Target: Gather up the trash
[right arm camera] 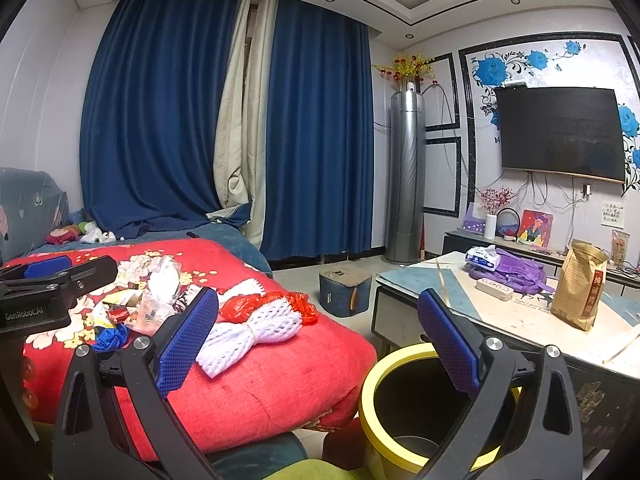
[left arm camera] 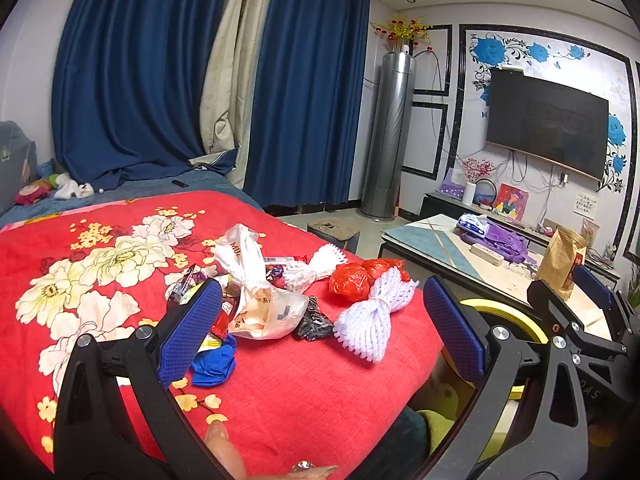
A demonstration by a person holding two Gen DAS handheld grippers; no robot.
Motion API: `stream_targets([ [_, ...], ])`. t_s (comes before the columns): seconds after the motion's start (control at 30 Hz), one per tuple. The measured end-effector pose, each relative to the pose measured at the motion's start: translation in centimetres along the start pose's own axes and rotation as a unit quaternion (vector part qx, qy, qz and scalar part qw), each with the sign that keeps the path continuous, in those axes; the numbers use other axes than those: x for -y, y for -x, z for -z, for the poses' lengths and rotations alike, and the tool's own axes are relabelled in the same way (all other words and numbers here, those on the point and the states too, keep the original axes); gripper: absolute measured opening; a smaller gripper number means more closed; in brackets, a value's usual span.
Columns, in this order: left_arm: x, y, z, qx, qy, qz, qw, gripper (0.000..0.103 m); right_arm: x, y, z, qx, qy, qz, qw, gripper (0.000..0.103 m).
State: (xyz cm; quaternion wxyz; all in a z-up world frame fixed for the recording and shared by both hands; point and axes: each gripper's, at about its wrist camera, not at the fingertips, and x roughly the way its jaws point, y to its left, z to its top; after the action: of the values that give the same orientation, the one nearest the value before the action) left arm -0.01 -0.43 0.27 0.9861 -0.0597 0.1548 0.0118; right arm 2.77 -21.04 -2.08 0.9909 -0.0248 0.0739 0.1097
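Several scraps of trash lie heaped on the red floral blanket (left arm camera: 280, 400) of the bed. Nearest its edge is a white foam net (left arm camera: 370, 320), tied at the waist like a bow; its long axis runs from near-left to far-right in the left wrist view, toward the red plastic bag (left arm camera: 352, 278) touching it. Both the left gripper (left arm camera: 320, 320) and the right gripper (right arm camera: 316, 344) stand spread, holding nothing. Pinching the net at its knotted waist looks surest, then carrying it to the yellow-rimmed bin (right arm camera: 370, 392) just beside the bed.
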Motion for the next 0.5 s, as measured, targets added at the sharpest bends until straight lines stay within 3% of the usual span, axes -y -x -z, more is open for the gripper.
stream_targets([
  [0.23, 0.0, 0.2, -0.1, -0.003, 0.003, -0.002, 1.0, 0.092, -0.1, -0.3, 0.1, -0.004, 0.003, -0.009, 1.0, 0.097],
  [0.5, -1.9, -0.2, 0.3, -0.01, 0.025, -0.02, 0.9994, 0.092, -1.3, -0.4, 0.1, -0.014, 0.028, -0.061, 0.998, 0.097],
])
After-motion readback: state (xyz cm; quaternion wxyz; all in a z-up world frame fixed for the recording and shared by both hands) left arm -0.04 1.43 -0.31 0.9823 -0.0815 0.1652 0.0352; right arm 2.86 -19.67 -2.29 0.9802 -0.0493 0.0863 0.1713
